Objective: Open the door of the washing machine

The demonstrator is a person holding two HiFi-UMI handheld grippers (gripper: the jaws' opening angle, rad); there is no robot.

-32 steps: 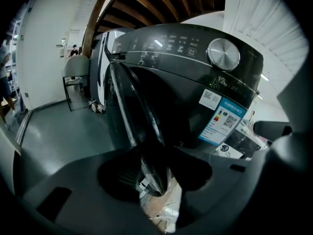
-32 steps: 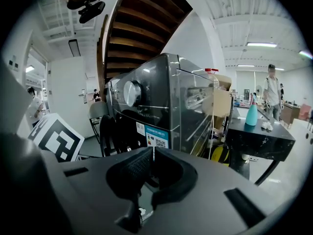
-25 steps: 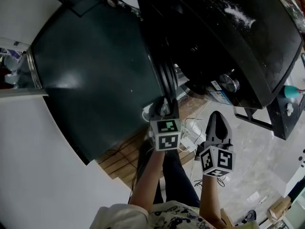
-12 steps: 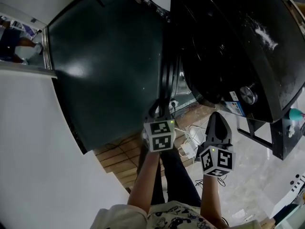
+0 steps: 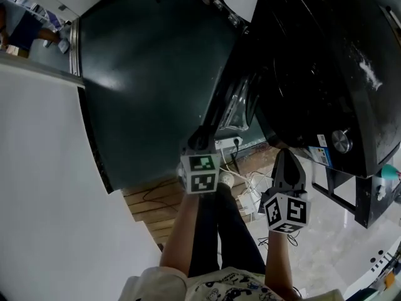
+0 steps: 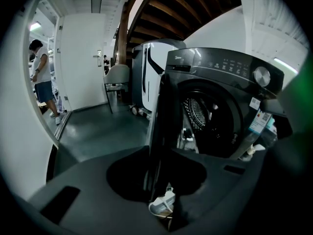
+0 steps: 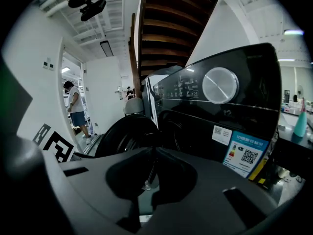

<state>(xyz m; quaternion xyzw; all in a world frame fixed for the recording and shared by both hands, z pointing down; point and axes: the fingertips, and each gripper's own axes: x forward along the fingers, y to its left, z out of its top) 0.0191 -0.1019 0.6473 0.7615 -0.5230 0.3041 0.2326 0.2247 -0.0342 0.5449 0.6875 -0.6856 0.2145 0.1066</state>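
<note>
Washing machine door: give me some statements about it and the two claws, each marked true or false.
1. The door stands open from the washing machine. True.
2. The left claw has the door's edge between its jaws. True; they have just been closing on it.
3. The right claw also grips the door. False: it is shut on nothing, apart from the door.
4. The washing machine is white. False: it is dark, near black.
</note>
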